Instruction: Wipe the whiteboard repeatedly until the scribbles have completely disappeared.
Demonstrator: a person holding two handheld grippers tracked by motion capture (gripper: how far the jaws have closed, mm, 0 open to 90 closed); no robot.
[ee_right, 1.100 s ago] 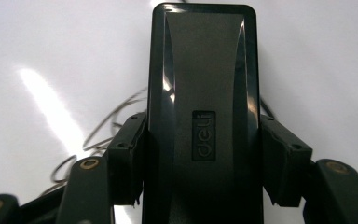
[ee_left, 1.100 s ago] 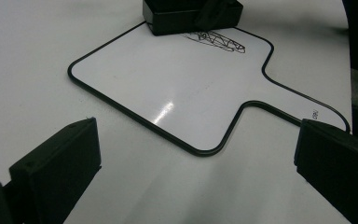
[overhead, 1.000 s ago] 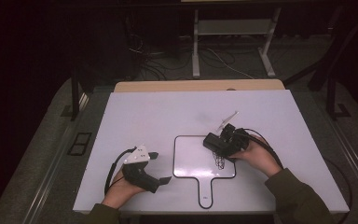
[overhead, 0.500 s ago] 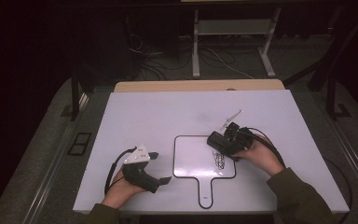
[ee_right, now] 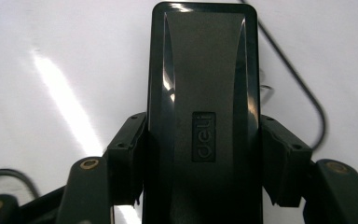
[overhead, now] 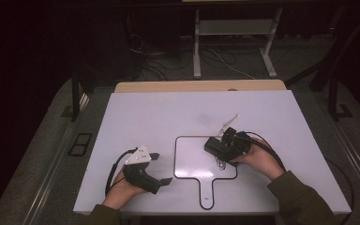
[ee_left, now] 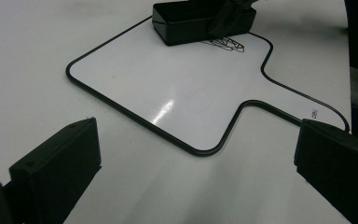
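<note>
A small white board [overhead: 192, 159] with a black rim and a handle lies on the white table [overhead: 145, 117]. My right gripper [overhead: 222, 149] is shut on a black eraser [overhead: 214, 146] that rests flat on the board's upper right part, next to a black scribble [overhead: 221, 164]. In the right gripper view the eraser [ee_right: 203, 93] sits between both pads [ee_right: 126, 154]. My left gripper [overhead: 163, 168] lies on the table left of the board, open and holding nothing. In the left gripper view the board [ee_left: 168, 88], the eraser [ee_left: 191, 21] and the scribble [ee_left: 223, 44] lie ahead.
A thin white pen-like stick [overhead: 228, 123] lies on the table just beyond the right gripper. Cables trail from both grippers. The table's near edge [overhead: 168, 212] is close to both hands. A dark floor with stands and wires lies beyond the far edge.
The right gripper has shifted the eraser slightly across the board's right part. The left gripper has not moved.
</note>
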